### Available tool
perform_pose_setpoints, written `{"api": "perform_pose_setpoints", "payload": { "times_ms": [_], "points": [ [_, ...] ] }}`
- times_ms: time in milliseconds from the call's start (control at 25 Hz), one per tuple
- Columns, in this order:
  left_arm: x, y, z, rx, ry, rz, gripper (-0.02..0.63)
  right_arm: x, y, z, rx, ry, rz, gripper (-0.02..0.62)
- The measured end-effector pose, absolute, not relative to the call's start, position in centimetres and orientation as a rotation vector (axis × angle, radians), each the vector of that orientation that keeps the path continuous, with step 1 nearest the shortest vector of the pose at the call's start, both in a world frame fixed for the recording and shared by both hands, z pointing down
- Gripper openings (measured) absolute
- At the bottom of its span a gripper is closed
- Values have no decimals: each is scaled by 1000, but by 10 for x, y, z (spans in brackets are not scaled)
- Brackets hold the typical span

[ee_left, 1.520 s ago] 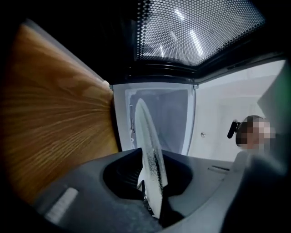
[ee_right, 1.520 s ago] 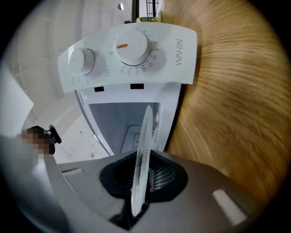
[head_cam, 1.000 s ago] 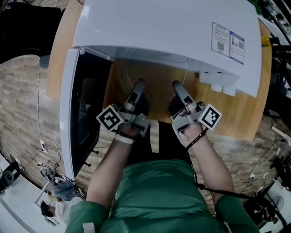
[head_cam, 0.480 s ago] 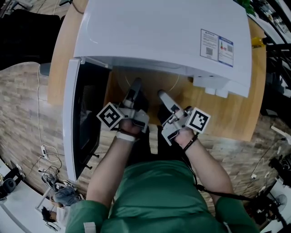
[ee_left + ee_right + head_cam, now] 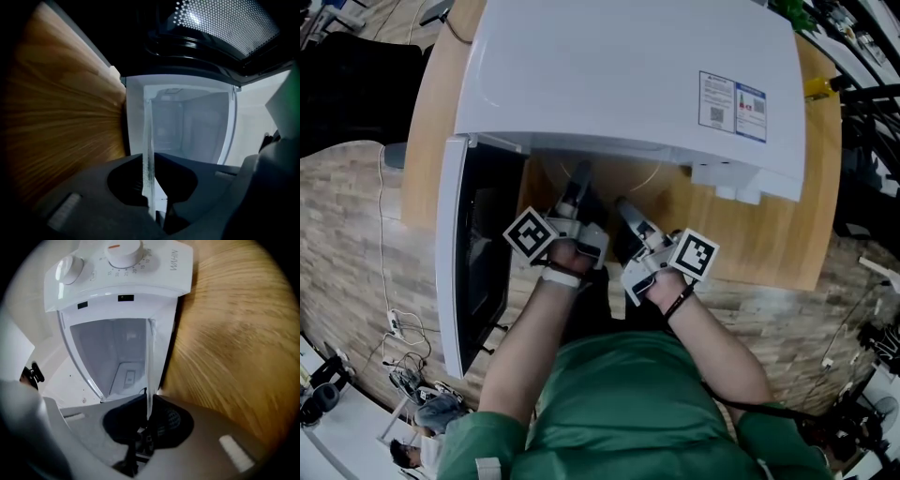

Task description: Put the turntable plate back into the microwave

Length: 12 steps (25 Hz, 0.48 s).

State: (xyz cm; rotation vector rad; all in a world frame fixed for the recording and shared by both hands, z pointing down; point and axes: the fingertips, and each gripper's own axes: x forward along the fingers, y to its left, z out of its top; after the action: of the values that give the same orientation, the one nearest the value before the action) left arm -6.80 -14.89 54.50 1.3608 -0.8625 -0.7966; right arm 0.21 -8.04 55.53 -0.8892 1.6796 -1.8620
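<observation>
Person in green shirt (image 5: 619, 403) holds glass plate (image 5: 607, 187) level at the mouth of an open white microwave (image 5: 619, 75), one gripper on each side of the near rim. Far part of the plate runs out of sight under the microwave's top, so how far in it sits can't be told from above.

L gripper (image 5: 578, 183) has the rim wedged between its jaws, pads on the glass. Jaws are easing open a touch, w/ the grip not let go. L gripper view shows the plate edge-on as a pale strip (image 5: 148, 154) running toward the bare cavity (image 5: 187, 126), wood table at one side, perforated door window overhead.

R gripper (image 5: 628, 208) points slightly down and angles inward. Its jaws are closing on the same rim, glass edge (image 5: 150, 376) nipped between the pads. Beyond it: control panel w/ two dials (image 5: 124, 251) and the cavity opening.

Door (image 5: 473, 253) is swung wide at the person's left. Microwave stands on a wood table (image 5: 769, 234). Marker cubes (image 5: 530, 236) on both grippers face up.
</observation>
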Motion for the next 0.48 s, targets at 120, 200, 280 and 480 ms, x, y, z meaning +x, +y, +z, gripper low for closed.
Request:
{"api": "perform_pose_setpoints", "payload": {
  "times_ms": [120,200,280,480],
  "points": [
    [-67,-148,545,1379,-861,-767,38,7,-85,557,-885,1618,-1854,34],
    [-67,-145,546,1392,-852,-752,58,9,-89,557,-886,1598,-1845,35],
    [-69,-140,548,1387,-849,-743,115,12,-94,558,-889,1591,-1837,35],
    [-85,-125,553,1380,-913,-714,137,17,-105,559,-906,1569,-1825,35]
  ]
}}
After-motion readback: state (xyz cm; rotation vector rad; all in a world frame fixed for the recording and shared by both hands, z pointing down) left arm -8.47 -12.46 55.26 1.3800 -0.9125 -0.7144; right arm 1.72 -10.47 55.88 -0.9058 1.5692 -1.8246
